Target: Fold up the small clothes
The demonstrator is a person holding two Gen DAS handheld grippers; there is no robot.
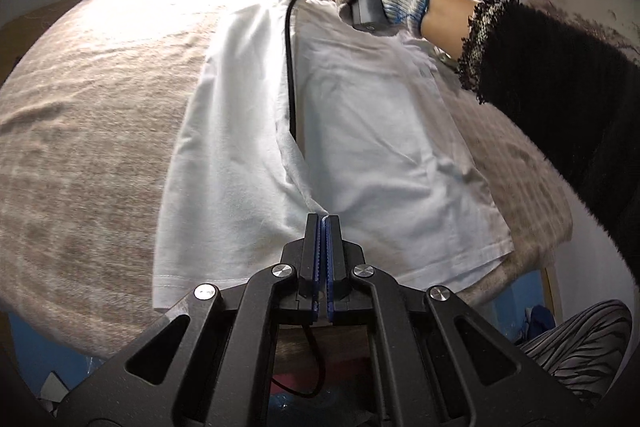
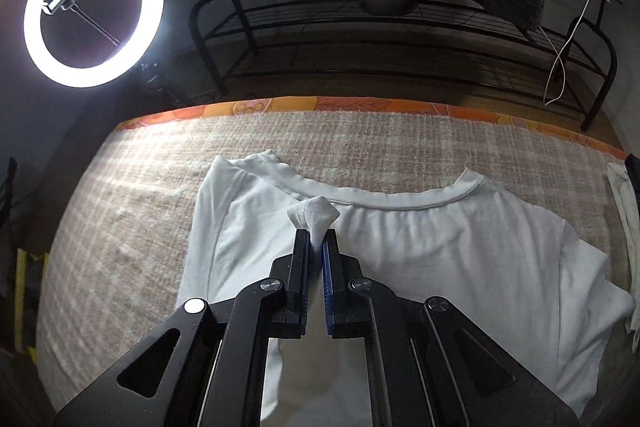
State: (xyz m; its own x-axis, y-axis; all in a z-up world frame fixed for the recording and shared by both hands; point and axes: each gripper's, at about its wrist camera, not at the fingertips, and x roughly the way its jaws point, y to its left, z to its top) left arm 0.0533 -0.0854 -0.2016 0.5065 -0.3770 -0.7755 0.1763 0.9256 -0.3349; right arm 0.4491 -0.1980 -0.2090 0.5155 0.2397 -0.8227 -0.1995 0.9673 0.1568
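A white T-shirt (image 1: 360, 131) lies on a beige towel-covered table, its left side folded inward along a lengthwise fold. My left gripper (image 1: 323, 217) is shut on the folded edge of the shirt near the hem. My right gripper (image 2: 316, 233) is shut on a bunch of the shirt's fabric (image 2: 314, 213) just below the round collar (image 2: 400, 201). In the left wrist view the right gripper's handle (image 1: 366, 1) is held by a gloved hand at the far end of the shirt, its fingers hidden.
The beige towel (image 1: 92, 115) covers the table, with an orange patterned edge (image 2: 320, 105) at the far side. A ring light (image 2: 94, 9) and a black metal rack (image 2: 400, 39) stand behind. Another white cloth (image 2: 624, 203) lies at the right edge.
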